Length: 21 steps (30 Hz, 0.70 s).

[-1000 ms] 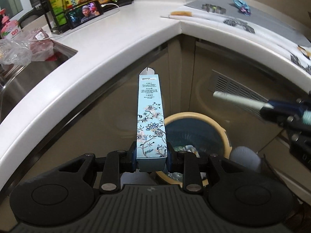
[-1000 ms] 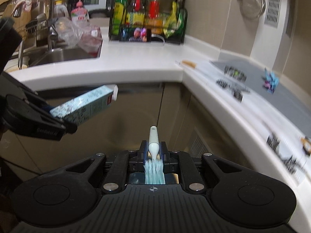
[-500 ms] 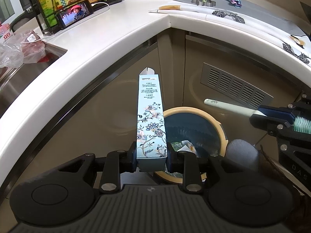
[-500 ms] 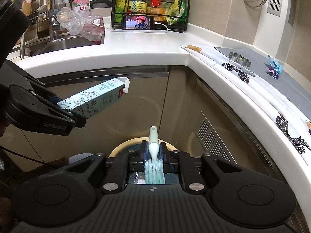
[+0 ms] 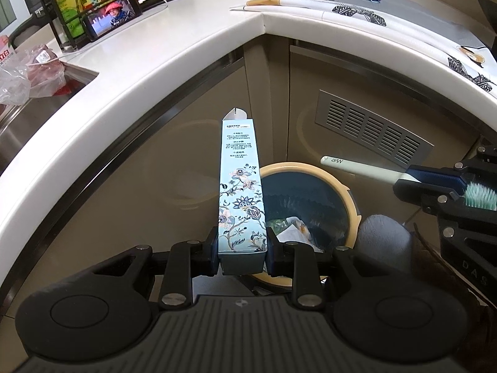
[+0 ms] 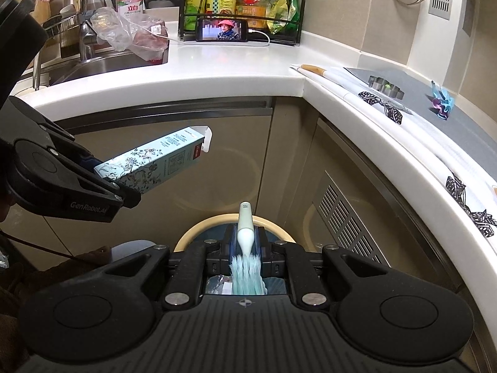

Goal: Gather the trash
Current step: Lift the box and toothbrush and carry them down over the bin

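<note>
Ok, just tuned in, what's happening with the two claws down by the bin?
A person is clearing trash with two hand-held claws. The left claw is shut on a long floral toothpaste box, held out above the round trash bin on the floor. The right claw is shut on a toothbrush, bristles toward the camera, also over the bin. Neither item has been dropped yet; some crumpled waste already lies inside the bin.

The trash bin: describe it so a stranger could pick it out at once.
Follow the curved white countertop to its inside corner, then look down at the floor before the beige cabinets. The trash bin there is round, with a tan rim, dark blue inside, crumpled trash at its bottom.
</note>
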Available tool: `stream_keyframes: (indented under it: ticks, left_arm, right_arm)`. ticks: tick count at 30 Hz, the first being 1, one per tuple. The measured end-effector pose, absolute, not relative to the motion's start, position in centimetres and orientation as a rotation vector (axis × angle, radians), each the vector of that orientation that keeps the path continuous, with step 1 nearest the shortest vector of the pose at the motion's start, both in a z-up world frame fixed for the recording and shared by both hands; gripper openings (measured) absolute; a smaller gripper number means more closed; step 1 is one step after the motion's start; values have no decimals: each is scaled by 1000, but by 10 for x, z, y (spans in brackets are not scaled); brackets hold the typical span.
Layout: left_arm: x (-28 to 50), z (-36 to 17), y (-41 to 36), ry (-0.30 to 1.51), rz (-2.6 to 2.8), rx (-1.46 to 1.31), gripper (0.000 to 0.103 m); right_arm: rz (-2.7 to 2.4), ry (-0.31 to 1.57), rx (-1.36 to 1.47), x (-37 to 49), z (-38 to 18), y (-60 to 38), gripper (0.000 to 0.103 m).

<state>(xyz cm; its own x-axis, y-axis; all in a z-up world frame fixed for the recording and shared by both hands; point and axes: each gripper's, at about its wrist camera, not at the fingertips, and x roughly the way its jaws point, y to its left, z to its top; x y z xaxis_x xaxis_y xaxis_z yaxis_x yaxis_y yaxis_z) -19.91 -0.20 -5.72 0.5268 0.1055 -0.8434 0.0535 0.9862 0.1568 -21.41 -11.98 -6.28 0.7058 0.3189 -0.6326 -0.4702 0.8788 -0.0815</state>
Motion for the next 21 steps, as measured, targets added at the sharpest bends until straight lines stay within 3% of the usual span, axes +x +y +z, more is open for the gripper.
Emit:
stream_keyframes:
  ticks: [21]
  left_arm:
    - [-191,-63,-2,1054,20,157,30]
  right_arm:
    - [449,691,-237,-206,-70,-120,13]
